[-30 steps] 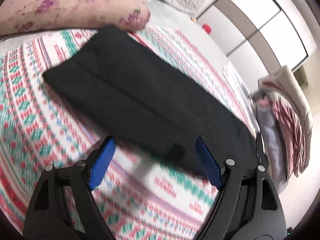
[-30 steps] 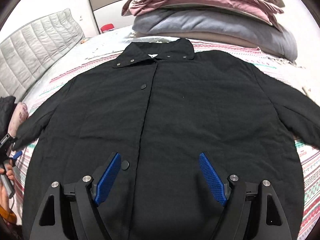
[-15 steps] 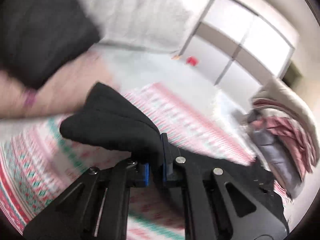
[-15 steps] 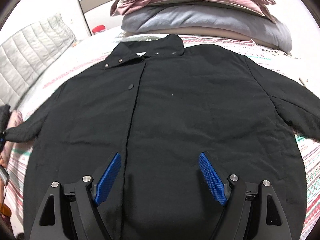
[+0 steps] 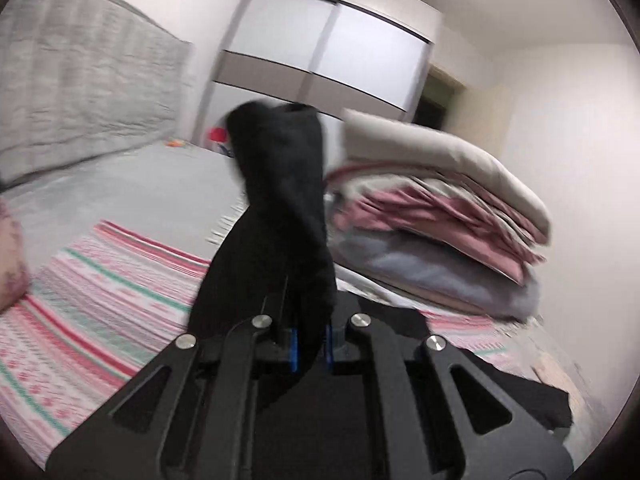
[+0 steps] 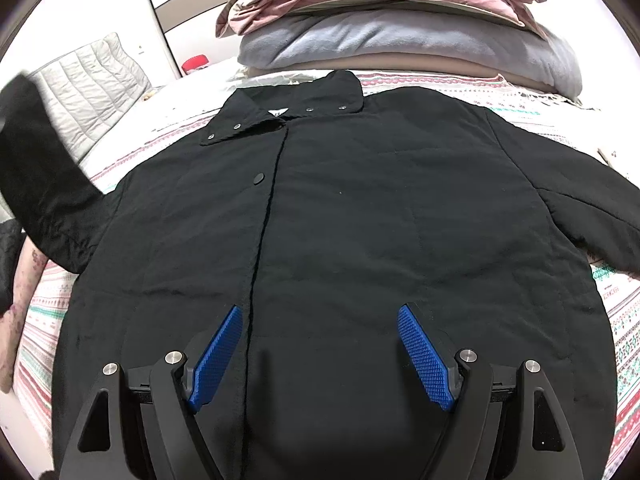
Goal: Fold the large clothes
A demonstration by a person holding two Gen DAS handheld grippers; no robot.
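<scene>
A black jacket [image 6: 360, 220] lies front-up on the patterned bedspread [image 6: 624, 320], collar toward the far pile of bedding. My left gripper [image 5: 310, 346] is shut on the jacket's left sleeve [image 5: 280, 200] and holds it raised off the bed, the cuff standing up in front of the camera. The raised sleeve also shows in the right wrist view [image 6: 36, 184] at the left edge. My right gripper [image 6: 320, 344] is open and empty, hovering just above the jacket's lower front, straddling the area right of the button placket.
A stack of folded blankets and quilts [image 5: 432, 216] sits at the head of the jacket, also in the right wrist view [image 6: 400, 28]. A grey quilted headboard [image 5: 80, 92], a wardrobe [image 5: 320, 52] and a red object [image 6: 195, 63] lie beyond. A floral-sleeved arm [image 6: 24, 280] is at left.
My left gripper closed on the sleeve and lifted it up off the bed, swinging toward the jacket body. My right gripper stayed open and edged forward over the jacket.
</scene>
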